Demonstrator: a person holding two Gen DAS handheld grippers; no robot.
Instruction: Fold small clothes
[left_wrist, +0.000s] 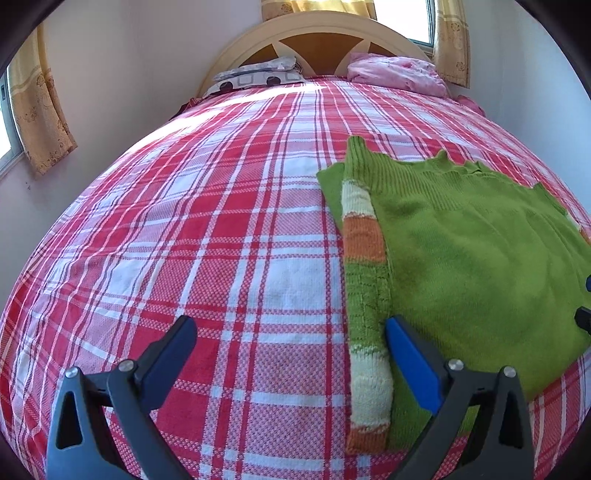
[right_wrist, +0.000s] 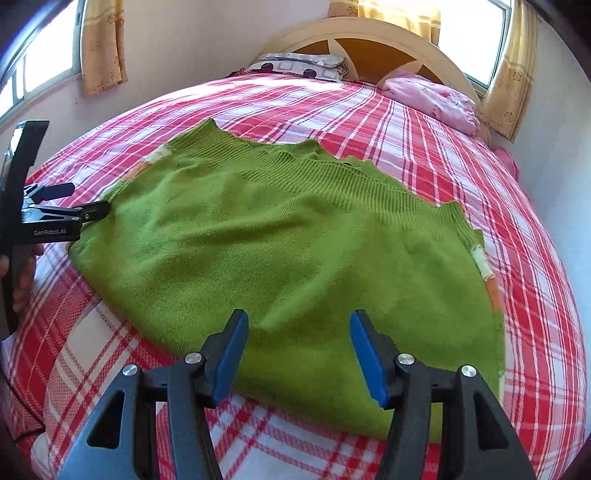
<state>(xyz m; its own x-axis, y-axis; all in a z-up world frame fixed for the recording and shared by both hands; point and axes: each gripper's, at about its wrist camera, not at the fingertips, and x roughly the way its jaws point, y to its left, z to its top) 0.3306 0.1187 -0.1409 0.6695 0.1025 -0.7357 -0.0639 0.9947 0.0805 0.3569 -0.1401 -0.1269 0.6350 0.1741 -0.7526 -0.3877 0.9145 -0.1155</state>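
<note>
A green knit sweater (left_wrist: 461, 240) lies flat on the red and white plaid bed (left_wrist: 184, 240). Its left sleeve (left_wrist: 365, 258), striped cream and orange, is folded in along the sweater's left edge. My left gripper (left_wrist: 291, 325) is open wide above that edge, with its right finger over the sleeve and its left finger over bare sheet. In the right wrist view the sweater (right_wrist: 277, 240) fills the middle. My right gripper (right_wrist: 300, 317) is open just over the near hem, with nothing pinched. The left gripper (right_wrist: 79, 201) shows at the sweater's left side, held by a hand (right_wrist: 22, 273).
At the head of the bed are a patterned pillow (left_wrist: 258, 75), a pink bundle of cloth (left_wrist: 399, 72) and a curved wooden headboard (left_wrist: 321, 33). Walls, windows and yellow curtains (left_wrist: 40, 122) close in both sides. Bare sheet stretches left of the sweater.
</note>
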